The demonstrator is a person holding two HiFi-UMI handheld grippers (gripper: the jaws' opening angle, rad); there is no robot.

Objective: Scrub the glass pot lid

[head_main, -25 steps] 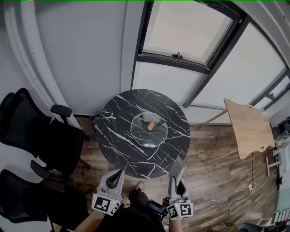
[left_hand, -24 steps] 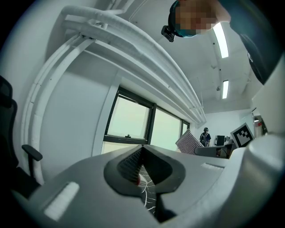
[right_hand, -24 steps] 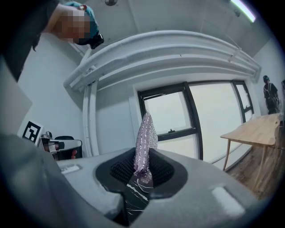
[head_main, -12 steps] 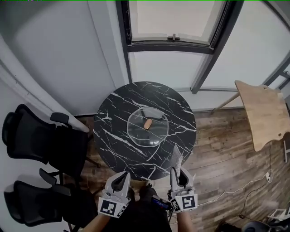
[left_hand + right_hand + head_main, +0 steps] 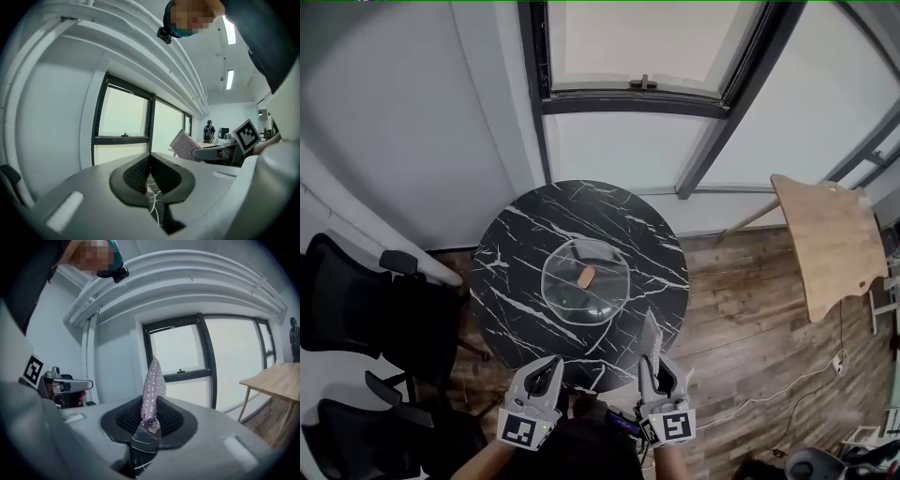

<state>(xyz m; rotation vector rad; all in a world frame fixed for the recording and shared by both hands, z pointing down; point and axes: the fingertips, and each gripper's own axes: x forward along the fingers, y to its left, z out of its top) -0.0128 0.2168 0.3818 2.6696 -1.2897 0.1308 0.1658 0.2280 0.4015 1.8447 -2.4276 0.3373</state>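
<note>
Black chairs [image 5: 342, 305] partly beyond left edge

The clear lid [image 5: 602, 302] lies flat mid-tabletop [image 5: 514, 251], knob [image 5: 586, 276] up. The glittery scrubber [image 5: 153, 380] stands pinched in the right gripper [image 5: 150, 417].

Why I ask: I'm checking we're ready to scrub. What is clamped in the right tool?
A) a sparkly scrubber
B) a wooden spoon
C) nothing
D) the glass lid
A: the right gripper view shows the right tool shut on a sparkly pinkish scrubber, while the lid lies apart on the table.
</note>
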